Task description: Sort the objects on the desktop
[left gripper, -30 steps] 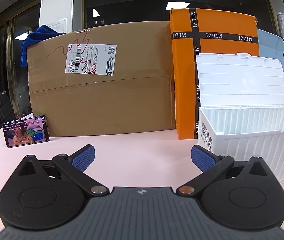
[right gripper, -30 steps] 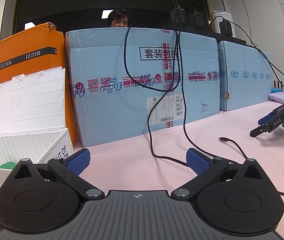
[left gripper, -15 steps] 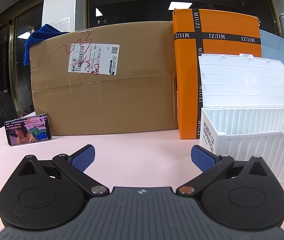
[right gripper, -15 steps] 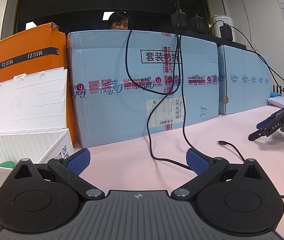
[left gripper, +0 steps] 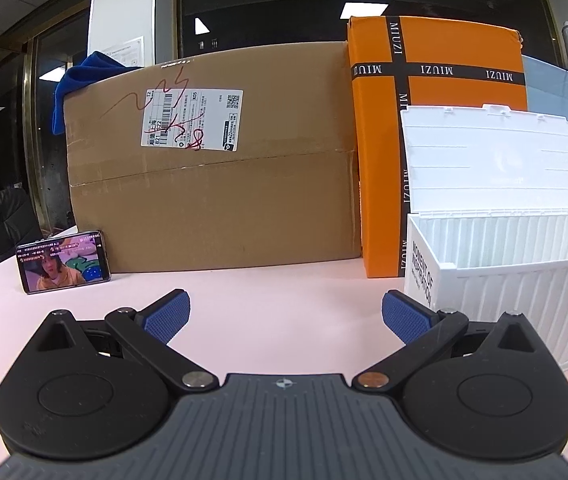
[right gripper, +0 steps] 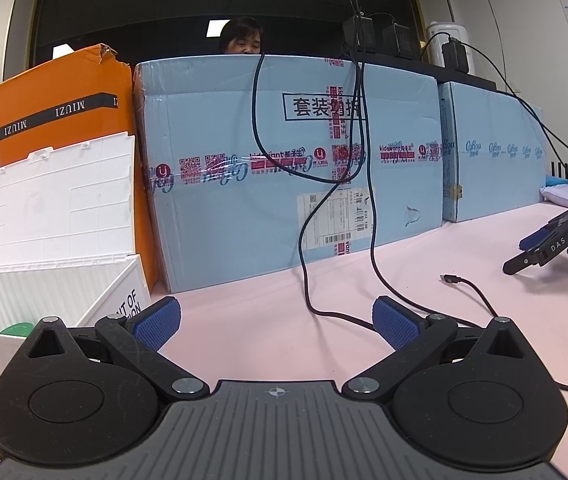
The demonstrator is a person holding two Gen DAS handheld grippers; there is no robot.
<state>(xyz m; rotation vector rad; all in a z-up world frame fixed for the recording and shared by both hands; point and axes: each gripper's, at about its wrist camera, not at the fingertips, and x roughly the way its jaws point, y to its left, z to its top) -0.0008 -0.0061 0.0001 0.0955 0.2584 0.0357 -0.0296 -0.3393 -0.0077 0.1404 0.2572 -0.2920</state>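
A white ribbed storage box (left gripper: 524,280) with its lid raised stands on the pink table, at the right of the left wrist view and at the left of the right wrist view (right gripper: 43,280). A green object (right gripper: 15,328) shows just inside it. My left gripper (left gripper: 286,314) is open above bare table, its right blue pad close to the box's corner. My right gripper (right gripper: 275,322) is open too, with nothing between its fingers, to the right of the box.
A brown carton (left gripper: 211,168), an orange MIUZI box (left gripper: 436,128) and light blue cartons (right gripper: 292,168) wall the table's back. A phone (left gripper: 63,262) leans at far left. Black cables (right gripper: 376,248) trail across the table; another gripper device (right gripper: 556,240) lies far right. A person sits behind the cartons.
Both views have shifted slightly; the cartons and white box appear a little nearer and lower. Both grippers stay open and empty.
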